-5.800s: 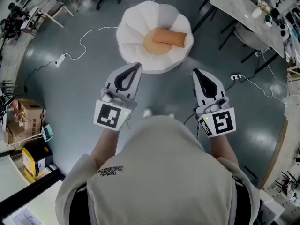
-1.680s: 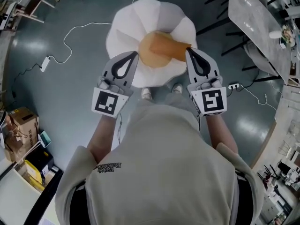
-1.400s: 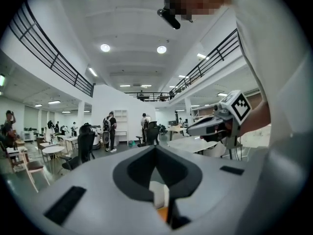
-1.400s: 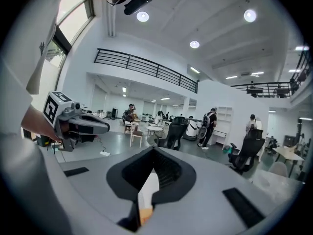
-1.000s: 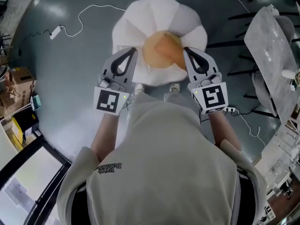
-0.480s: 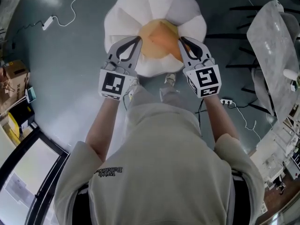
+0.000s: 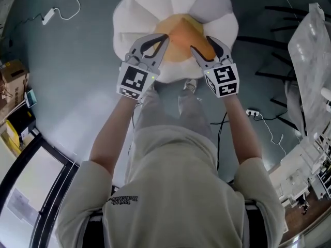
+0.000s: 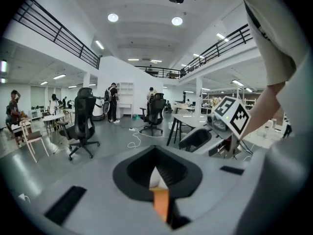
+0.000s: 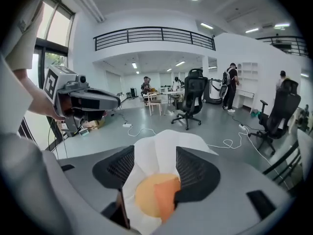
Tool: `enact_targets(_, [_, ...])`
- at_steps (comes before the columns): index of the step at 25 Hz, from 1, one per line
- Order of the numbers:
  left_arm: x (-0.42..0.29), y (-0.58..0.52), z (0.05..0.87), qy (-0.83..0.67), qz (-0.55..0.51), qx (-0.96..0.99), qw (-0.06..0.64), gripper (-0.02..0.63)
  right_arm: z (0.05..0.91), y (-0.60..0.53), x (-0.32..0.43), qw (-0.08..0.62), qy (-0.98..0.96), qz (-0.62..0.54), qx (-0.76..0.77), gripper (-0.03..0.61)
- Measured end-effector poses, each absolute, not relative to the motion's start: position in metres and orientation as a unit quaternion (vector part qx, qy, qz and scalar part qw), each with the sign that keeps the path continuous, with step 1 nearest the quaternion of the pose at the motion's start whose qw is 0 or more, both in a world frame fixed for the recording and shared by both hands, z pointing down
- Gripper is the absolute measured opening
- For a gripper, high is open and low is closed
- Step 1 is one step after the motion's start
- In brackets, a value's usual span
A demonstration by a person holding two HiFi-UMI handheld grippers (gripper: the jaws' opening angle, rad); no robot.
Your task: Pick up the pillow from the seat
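Both grippers hover over the orange pillow, which lies in the middle of the white seat. The left gripper has its fingers together and empty. The right gripper has its fingers opening, with the pillow framed between them but untouched. The step in hand looks like the reach; next, the right fingers likely need to straddle the pillow's edge and close.

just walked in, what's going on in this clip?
A person holding a gripper in each hand leans over the white seat and reaches for the orange pillow lying on it. The right gripper is opening its jaws, with the pillow between them but not pinched. The left gripper is shut, at the pillow's edge. Nothing is lifted yet.
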State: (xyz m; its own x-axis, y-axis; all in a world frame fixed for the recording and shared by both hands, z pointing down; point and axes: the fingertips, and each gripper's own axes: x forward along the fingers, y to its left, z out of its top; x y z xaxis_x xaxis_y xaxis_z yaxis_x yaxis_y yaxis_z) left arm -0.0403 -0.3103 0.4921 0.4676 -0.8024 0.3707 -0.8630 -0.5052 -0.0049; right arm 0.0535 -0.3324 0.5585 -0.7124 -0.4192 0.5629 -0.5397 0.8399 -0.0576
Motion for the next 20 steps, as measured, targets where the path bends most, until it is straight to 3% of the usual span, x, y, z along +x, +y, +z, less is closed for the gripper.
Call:
enact_targets(9, [-0.032, -0.328, 0.616, -0.45, 0.201, 0.861, 0.125, 0.009, 0.716, -0.344, 0.055, 0.359, -0.9, 0.112, 0.222, 0.384])
enact_targets(20, [-0.016, -0.349, 0.786, -0.449, 0.211, 0.85, 0.177, 0.009, 0.913, -0.361, 0.092, 0.462, -0.856, 0.126, 0.196, 0.444])
